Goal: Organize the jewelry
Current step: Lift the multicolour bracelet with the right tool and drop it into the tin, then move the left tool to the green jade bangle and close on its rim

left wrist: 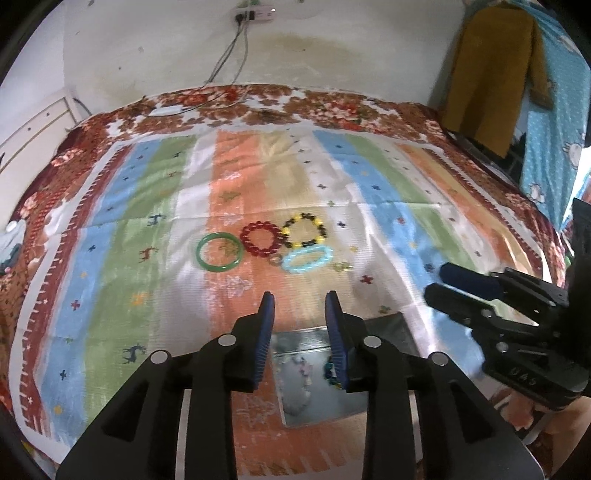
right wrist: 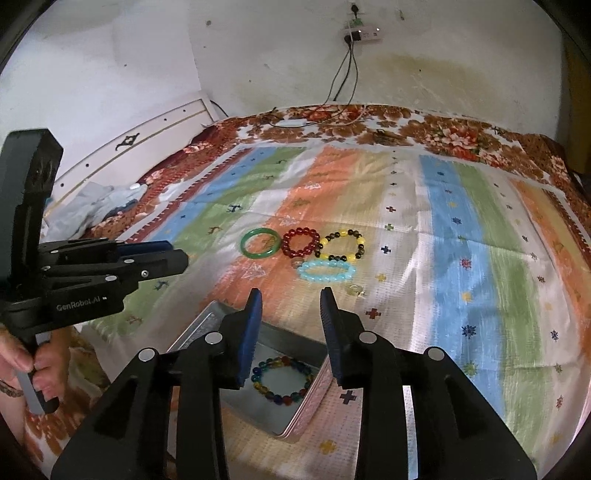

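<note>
On the striped cloth [left wrist: 258, 177] lie a green bangle [left wrist: 219, 252], a red bead bracelet [left wrist: 260, 238], a black-and-yellow bead bracelet [left wrist: 305, 230], a light-blue bead bracelet [left wrist: 307, 260] and two small rings [left wrist: 274, 260] [left wrist: 341, 266]. They also show in the right wrist view: the bangle [right wrist: 259, 242], red bracelet [right wrist: 301, 242], black-and-yellow bracelet [right wrist: 341, 244], light-blue bracelet [right wrist: 326, 270]. An open metal tin [right wrist: 295, 428] holds a multicolour bead bracelet [right wrist: 282, 378]. My left gripper [left wrist: 300, 310] is open and empty above the tin [left wrist: 314, 410]. My right gripper [right wrist: 291, 306] is open and empty above the tin.
The tin's lid [right wrist: 199, 325] leans at the tin's left. Each gripper shows in the other's view: the right one [left wrist: 436, 282] and the left one [right wrist: 177, 254]. Cables [right wrist: 340, 85] hang from a wall socket [right wrist: 360, 35]. Clothes [left wrist: 495, 74] hang at right.
</note>
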`<state>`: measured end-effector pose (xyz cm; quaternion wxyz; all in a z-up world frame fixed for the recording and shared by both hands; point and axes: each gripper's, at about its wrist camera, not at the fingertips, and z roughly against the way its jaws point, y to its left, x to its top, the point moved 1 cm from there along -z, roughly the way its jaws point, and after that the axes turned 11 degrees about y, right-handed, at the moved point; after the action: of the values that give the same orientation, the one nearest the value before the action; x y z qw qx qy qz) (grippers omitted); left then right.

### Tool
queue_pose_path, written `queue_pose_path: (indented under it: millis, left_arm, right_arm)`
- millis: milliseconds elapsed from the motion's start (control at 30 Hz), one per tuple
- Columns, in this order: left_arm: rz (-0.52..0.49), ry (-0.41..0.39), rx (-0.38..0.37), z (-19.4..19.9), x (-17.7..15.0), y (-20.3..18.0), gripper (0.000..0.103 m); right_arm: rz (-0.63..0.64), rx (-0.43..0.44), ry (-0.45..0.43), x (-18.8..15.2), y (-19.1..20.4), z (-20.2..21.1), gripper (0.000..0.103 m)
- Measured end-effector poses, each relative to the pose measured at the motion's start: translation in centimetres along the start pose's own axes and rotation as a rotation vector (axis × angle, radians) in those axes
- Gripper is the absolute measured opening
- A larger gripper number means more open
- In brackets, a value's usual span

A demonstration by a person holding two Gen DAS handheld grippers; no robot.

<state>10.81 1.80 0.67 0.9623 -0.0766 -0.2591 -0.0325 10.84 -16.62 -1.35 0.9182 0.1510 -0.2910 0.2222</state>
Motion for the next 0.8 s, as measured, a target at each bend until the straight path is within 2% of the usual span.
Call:
queue_pose_path:
  millis: [100, 267, 800]
  left_arm:
    - [0.014, 0.009, 0.033, -0.5, 0.4, 0.9, 0.037]
    - [0.042, 0.037, 0.062, -1.6, 1.2, 2.4, 0.039]
    - [0.065, 0.106, 0.099, -4.8, 3.9, 4.6, 0.053]
  right_arm:
    - [-0.009, -0.002, 0.015, 0.3, -0.4, -0.6, 0.037]
    - [-0.019, 0.000, 0.042, 1.1, -1.2, -1.6, 0.041]
    - [-0.073, 0.004, 0.099, 3.7, -3.8, -4.5, 0.051]
